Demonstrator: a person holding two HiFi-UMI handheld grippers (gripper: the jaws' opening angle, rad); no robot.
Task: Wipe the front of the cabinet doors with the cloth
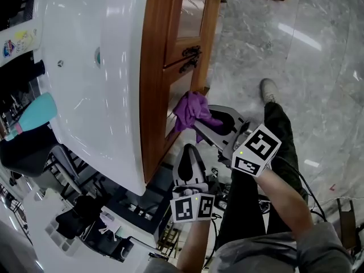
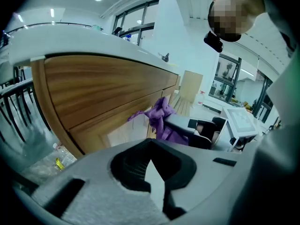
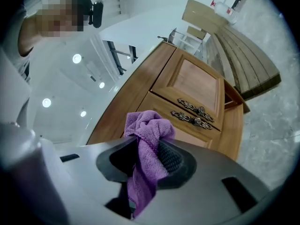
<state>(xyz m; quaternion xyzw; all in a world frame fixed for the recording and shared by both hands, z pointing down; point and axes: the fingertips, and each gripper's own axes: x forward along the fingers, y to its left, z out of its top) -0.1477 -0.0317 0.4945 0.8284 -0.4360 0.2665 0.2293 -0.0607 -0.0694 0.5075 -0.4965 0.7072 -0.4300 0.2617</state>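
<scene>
Looking down in the head view: a white sink (image 1: 85, 95) tops a wooden cabinet (image 1: 153, 67). Its bowl is cut off at the left edge, and so are the bottles there, a teal one (image 1: 37, 110) among them. The purple cloth (image 1: 190, 111) sits bunched at the cabinet front below the dark handles (image 1: 190, 58), pinched by the right gripper (image 1: 205, 121). Whether it touches the wood is hard to tell. The left gripper (image 1: 190, 148) is just beside the cabinet's lower edge.

Left gripper view: jaws closed together with nothing between them. Cloth and right gripper are ahead, against the wood.

Right gripper view: jaws clamped on the cloth. Its top is bunched above them and its tail hangs down into the gripper body, with the end hidden. The panelled doors are beyond.
</scene>
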